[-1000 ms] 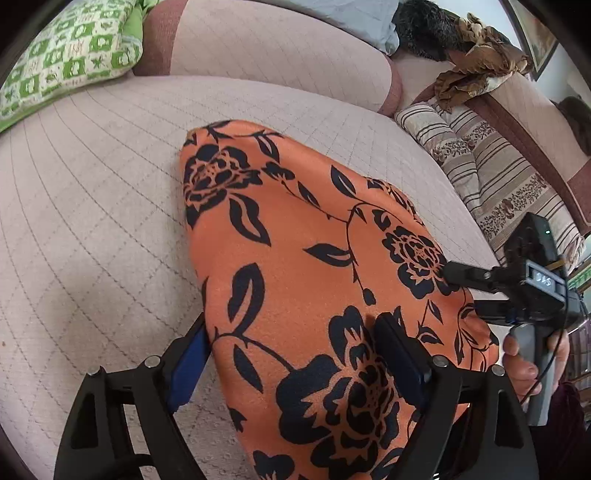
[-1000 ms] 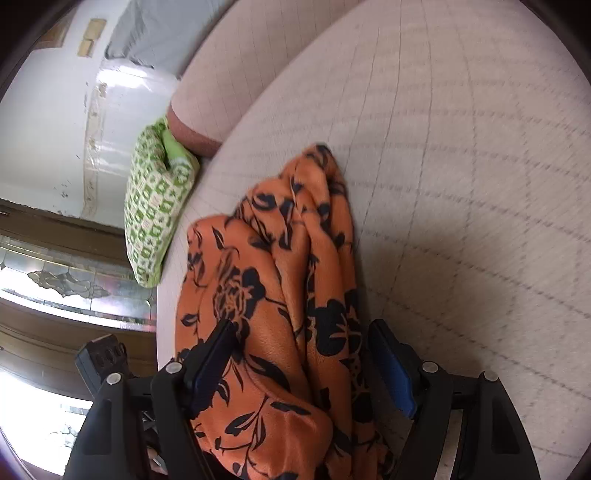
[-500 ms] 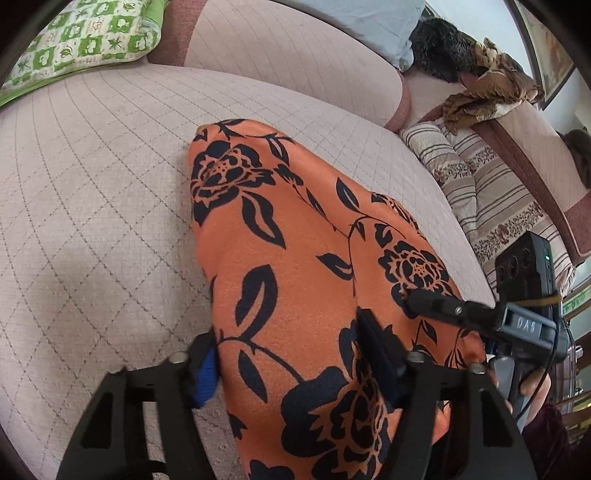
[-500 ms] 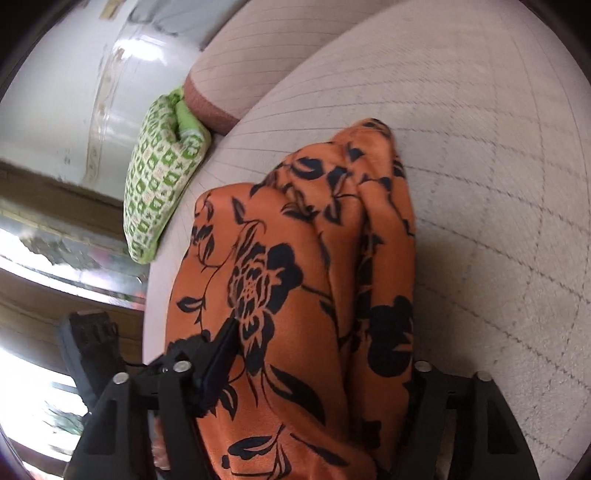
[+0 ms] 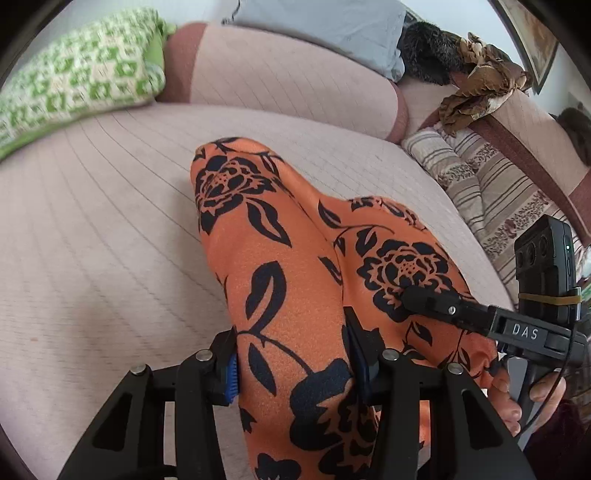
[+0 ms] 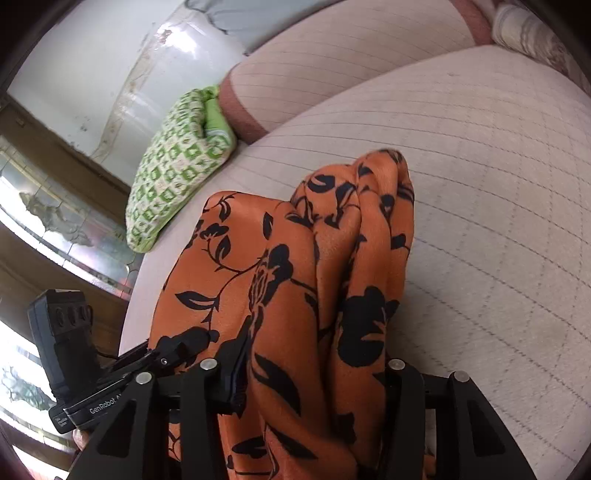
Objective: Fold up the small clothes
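Observation:
An orange garment with black flowers (image 5: pixel 258 229) lies bunched lengthwise on the pale quilted sofa seat (image 5: pixel 92 240), its near end raised. My left gripper (image 5: pixel 293 362) has its jaws closing with a thick fold of the cloth between them, and both pads touch it. My right gripper (image 6: pixel 317 369) is also closing around the other gathered edge of the garment (image 6: pixel 288 258), and cloth drapes over its right finger. Each wrist view shows the other gripper close beside it at the same end of the cloth.
A green-and-white cushion (image 5: pixel 74 81) leans at the seat's far left by the backrest (image 5: pixel 288 77). Striped cushions (image 5: pixel 480 184) line the right side, with grey cloth (image 5: pixel 321 33) and a brown rag (image 5: pixel 476 85) above. A person's hand (image 5: pixel 517 398) holds the right gripper's handle.
Both pairs of jaws have narrowed onto the garment. The cloth has gathered into narrower folds and its near end has lifted. The right gripper has rolled, so the seat sits more level in its view.

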{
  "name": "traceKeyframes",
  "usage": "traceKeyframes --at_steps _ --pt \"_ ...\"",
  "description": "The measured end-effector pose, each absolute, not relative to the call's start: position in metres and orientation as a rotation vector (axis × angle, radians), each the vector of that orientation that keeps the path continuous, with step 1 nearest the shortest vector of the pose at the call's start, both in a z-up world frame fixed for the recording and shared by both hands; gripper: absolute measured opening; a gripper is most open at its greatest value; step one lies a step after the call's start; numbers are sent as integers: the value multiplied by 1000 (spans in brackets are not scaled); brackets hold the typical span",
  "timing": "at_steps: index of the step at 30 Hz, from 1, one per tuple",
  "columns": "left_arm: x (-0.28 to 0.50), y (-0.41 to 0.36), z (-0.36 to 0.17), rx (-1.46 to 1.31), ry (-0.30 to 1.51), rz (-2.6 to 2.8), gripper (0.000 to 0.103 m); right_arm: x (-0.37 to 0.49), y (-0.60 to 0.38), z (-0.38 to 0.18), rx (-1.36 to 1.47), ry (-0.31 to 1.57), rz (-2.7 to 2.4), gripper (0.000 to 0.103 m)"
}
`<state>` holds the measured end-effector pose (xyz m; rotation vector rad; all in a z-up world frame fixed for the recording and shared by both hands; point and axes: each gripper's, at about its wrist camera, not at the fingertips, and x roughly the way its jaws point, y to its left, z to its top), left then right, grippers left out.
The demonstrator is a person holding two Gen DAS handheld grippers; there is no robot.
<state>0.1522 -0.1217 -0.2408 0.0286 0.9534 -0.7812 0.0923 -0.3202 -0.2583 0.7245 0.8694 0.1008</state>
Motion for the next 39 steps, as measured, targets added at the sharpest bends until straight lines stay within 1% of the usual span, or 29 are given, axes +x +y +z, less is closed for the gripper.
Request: traceKeyframes --at_steps 9,20,31,39 --pt "143 -69 -215 32 863 -679 48 105 -269 -241 646 825 184 48" --pt "148 -26 -207 17 837 -597 48 106 -256 -234 621 799 228 48" --pt "150 -7 -210 -1 852 -558 48 107 -258 -235 607 815 257 48" --pt "151 -8 -214 0 867 -550 48 112 -256 -236 596 836 257 48"
